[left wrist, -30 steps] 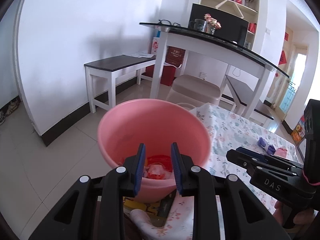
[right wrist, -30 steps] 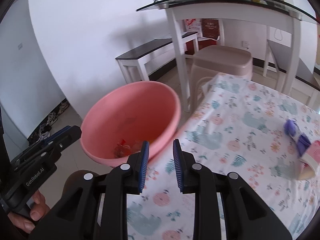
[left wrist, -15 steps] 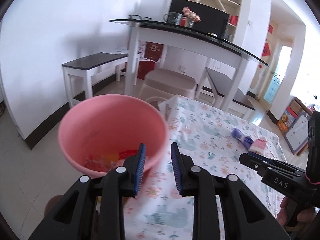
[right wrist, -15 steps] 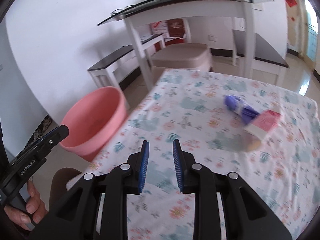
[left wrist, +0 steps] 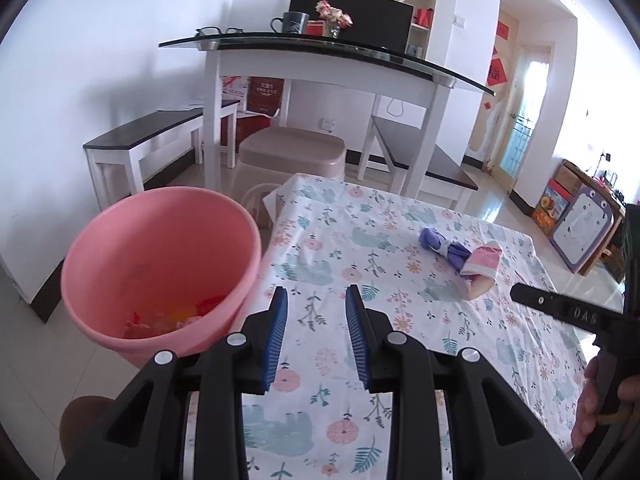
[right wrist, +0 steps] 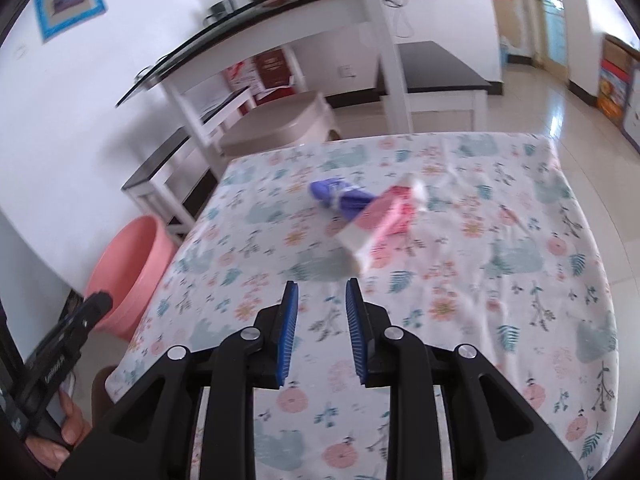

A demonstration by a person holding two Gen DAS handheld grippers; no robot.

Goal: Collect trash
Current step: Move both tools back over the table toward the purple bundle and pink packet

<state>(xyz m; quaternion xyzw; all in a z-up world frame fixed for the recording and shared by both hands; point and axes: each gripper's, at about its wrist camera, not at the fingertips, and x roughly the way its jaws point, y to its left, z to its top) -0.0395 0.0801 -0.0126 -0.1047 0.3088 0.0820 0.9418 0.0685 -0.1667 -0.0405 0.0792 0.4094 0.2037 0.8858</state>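
Pink bin (left wrist: 160, 264) sits off worktop's (left wrist: 360, 248) left edge, wrappers inside, placed to catch drops. Left tool (left wrist: 314, 330) empty, jaws opening. Purple wrapper (right wrist: 340, 196) and pink packet (right wrist: 380, 224) lie mid-worktop, touching. Right tool (right wrist: 320, 330) part-open, empty, aimed toward them

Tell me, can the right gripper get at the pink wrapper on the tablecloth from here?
Probably yes. The right gripper is empty, jaws apart, and only bare tablecloth lies between it and the pink wrapper. The purple wrapper touches its far side.
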